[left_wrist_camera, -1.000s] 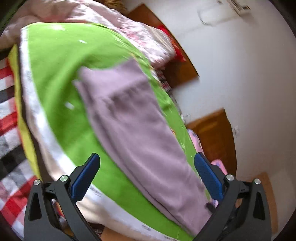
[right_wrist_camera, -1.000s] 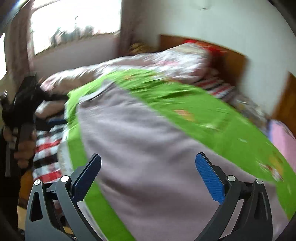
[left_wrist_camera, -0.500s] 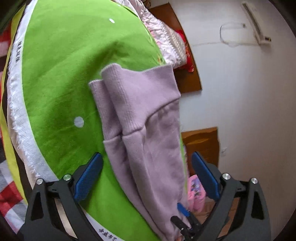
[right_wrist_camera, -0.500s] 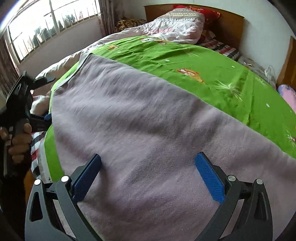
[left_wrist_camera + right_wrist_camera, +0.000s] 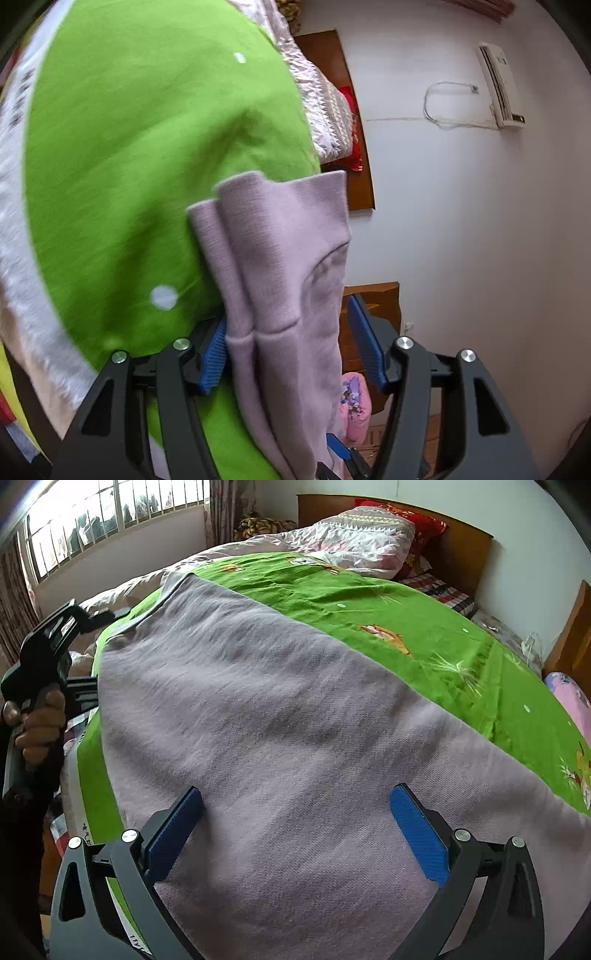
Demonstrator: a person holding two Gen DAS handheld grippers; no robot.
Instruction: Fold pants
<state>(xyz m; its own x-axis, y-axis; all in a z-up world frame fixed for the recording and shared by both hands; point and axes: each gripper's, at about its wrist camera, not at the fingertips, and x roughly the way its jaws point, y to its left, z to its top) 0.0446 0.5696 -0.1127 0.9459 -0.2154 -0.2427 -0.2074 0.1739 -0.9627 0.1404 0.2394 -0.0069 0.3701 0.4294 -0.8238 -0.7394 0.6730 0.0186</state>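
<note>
Gripping has not begun: your left gripper straddles the ribbed cuffs of the lilac pants, jaws partly closed around them but not pinching. Your right gripper hovers wide apart over the pants' broad end, holding nothing. The pants lie flat along the green blanket. Next, clamp both ends; the blanket beyond offers folding room, though the near bed edge sits close.
</note>
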